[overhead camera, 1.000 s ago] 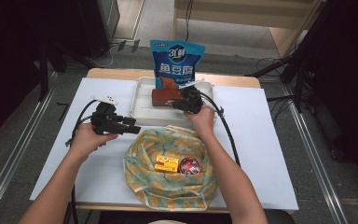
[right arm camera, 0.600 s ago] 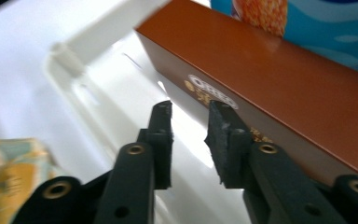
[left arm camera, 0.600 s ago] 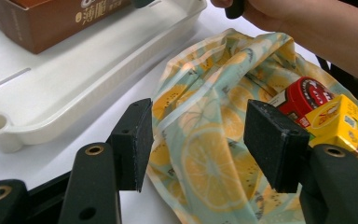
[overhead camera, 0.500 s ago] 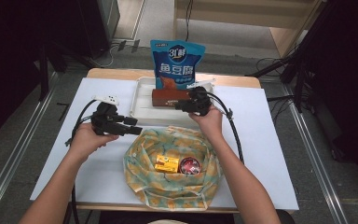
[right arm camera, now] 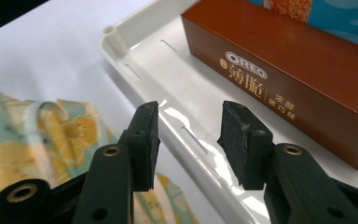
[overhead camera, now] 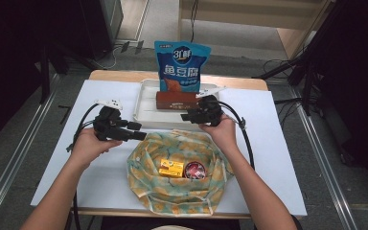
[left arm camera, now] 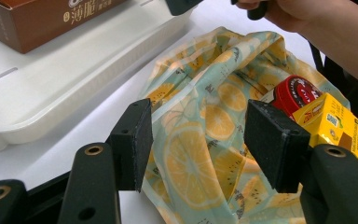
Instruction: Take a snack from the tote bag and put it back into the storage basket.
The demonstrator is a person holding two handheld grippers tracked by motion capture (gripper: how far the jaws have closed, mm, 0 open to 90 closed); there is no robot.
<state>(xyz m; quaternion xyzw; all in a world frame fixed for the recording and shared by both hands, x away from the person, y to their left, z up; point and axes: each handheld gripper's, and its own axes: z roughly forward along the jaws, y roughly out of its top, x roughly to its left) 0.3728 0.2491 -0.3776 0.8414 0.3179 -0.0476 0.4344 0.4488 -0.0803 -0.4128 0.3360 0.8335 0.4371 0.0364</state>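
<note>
A brown Oreo box (overhead camera: 177,100) (right arm camera: 284,79) lies in the white tray (overhead camera: 146,103) (right arm camera: 168,60), in front of an upright blue snack bag (overhead camera: 182,67). My right gripper (overhead camera: 186,116) (right arm camera: 189,140) hovers over the tray's near rim; its jaws have just been opening and nothing is between them. A citrus-print cloth bag (overhead camera: 143,165) (left arm camera: 200,154) lies open near the front, with a yellow box (overhead camera: 171,168) (left arm camera: 331,121) and a red round tin (overhead camera: 194,170) (left arm camera: 300,91) in it. My left gripper (overhead camera: 141,133) (left arm camera: 198,135) stands open at the bag's left rim, its pads apart from the cloth.
A white sheet (overhead camera: 278,143) covers the tabletop, with bare room at both sides of the bag. Black cables (overhead camera: 242,129) loop from both grippers across it. The floor around the table is dark, with rails and stands.
My right gripper has drawn back from the brown box toward the cloth bag and its jaws have spread apart. The box stays in the tray. My left gripper has kept still.
</note>
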